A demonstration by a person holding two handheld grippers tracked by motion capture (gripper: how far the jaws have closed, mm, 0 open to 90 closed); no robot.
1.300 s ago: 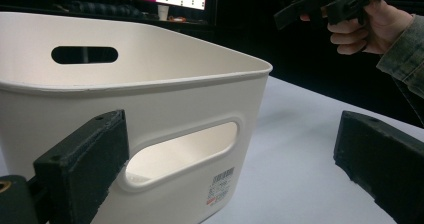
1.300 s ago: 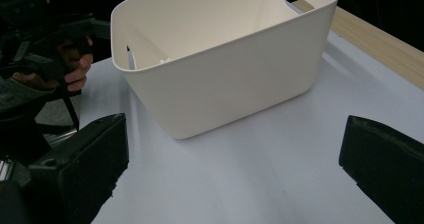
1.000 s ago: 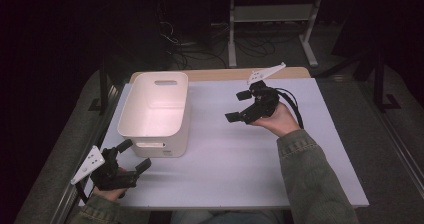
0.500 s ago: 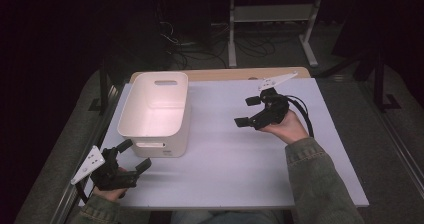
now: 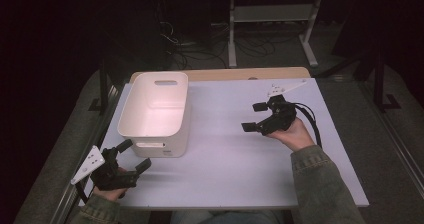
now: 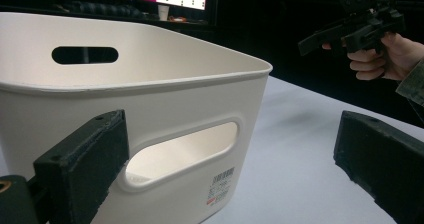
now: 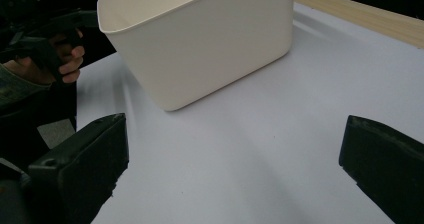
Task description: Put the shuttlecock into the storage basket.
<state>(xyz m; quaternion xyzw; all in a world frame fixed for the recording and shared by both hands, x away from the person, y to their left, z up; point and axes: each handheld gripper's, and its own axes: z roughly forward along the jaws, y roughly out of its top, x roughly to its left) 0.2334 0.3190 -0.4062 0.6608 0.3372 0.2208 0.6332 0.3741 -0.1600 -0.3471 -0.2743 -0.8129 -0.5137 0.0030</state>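
The bench (image 5: 225, 184) lay under a pale sheet, with a wooden edge along its far side. A white bin (image 5: 155, 111) with cut-out handles stood upright on the left half, toward the far end, and nothing could be seen inside it. The left gripper (image 5: 129, 155) sat at the near left corner, just short of the bin's near wall, jaws spread wide and holding nothing. The right gripper (image 5: 256, 116) hung above the right half, well apart from the bin, also wide open and empty, pointed toward the bin.
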